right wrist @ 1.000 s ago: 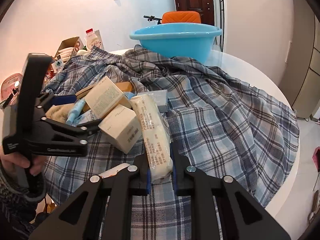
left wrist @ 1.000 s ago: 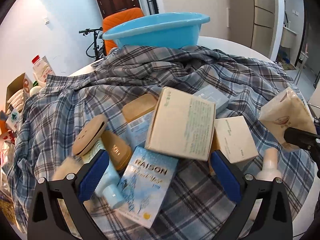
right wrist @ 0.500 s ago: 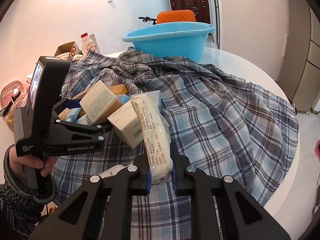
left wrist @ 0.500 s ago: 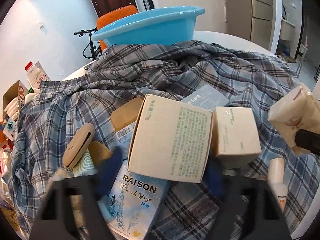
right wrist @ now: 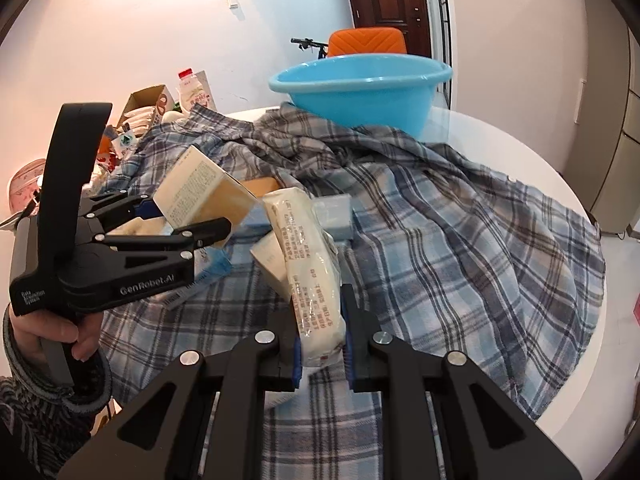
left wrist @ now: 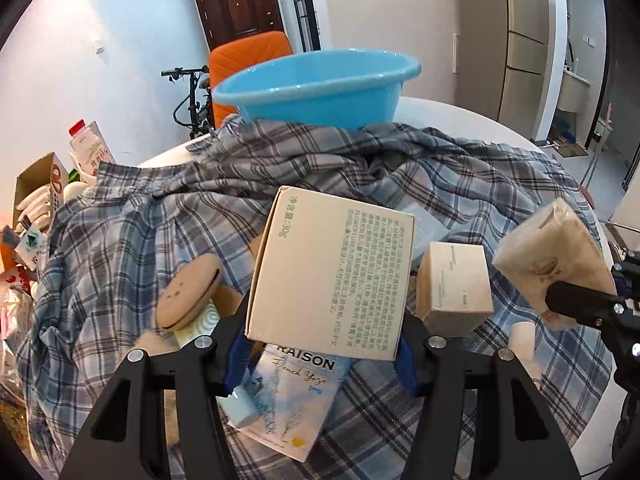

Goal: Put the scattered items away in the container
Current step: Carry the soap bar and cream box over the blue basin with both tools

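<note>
The left gripper (left wrist: 322, 354) has its fingers closed on a beige carton (left wrist: 332, 276) at frame centre of the left view, its face printed with "30g" and small text too fine to read. Below it lies a pale blue packet (left wrist: 290, 404) marked "RAISON", its lower part cut off by the fingers. In the right view, the right gripper (right wrist: 320, 350) clamps a wrapped tissue pack (right wrist: 308, 264) at lower centre; its print is unreadable. Only this view shows "GenRobot.AI" on the left gripper's body. The blue basin (right wrist: 362, 88) stands at upper centre on the plaid cloth (right wrist: 460, 248) covering the desk (right wrist: 520, 152).
</note>
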